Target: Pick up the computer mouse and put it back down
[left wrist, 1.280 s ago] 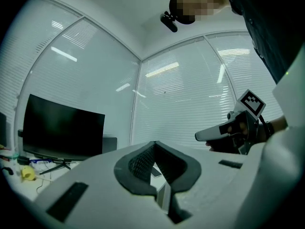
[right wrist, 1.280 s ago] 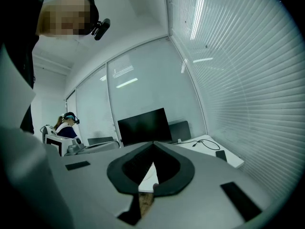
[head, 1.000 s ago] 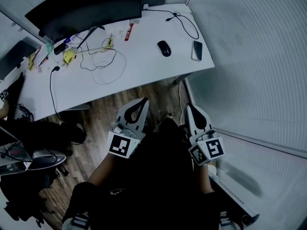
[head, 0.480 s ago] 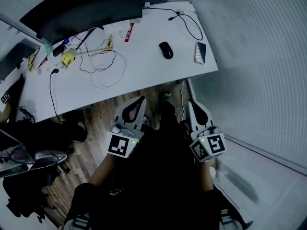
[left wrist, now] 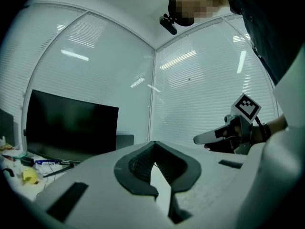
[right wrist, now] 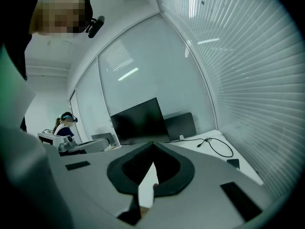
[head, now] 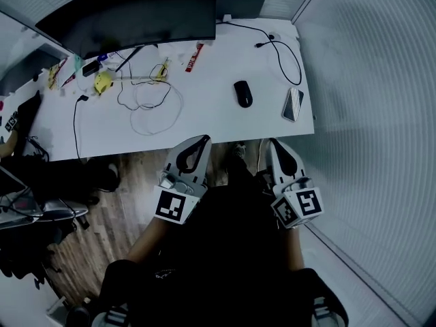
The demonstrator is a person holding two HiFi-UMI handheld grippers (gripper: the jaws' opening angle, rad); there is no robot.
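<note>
Head view, steeply down: I hold both grippers low, just short of the desk's [head: 211, 118] near edge, over dark clothing & wood floor [head: 129, 176]. L gripper [head: 201, 143] & R gripper [head: 274, 144] sit side by side, apart from each other, both pointing at the desk. Both jaw pairs are closed, tips meeting, nothing between. Each gripper view shows only a thin wedge of white desk past the pads. My read: approach stage, pre-grasp; the jaws must open before any pickup.

Mouse [head: 242, 93]: small, black, smooth oval, long axis roughly toward me, flat on the white desk, right-hand part. No cord seen on it, prob. wireless. It's well apart from both grippers, ahead of & between them, closer to R gripper's line.

A phone [head: 293, 104] lies near it to the right, by the desk edge. A black cable [head: 289, 50] loops behind it, a white cable [head: 155, 109] lies well to the left, & a monitor [head: 136, 12] stands along the back.

Why so: the mouse sits on an open patch, clear all round, so jaws should fit either side. R gripper looks the natural pick. The rounded shell may slip, so I'd grip its sides low.
</note>
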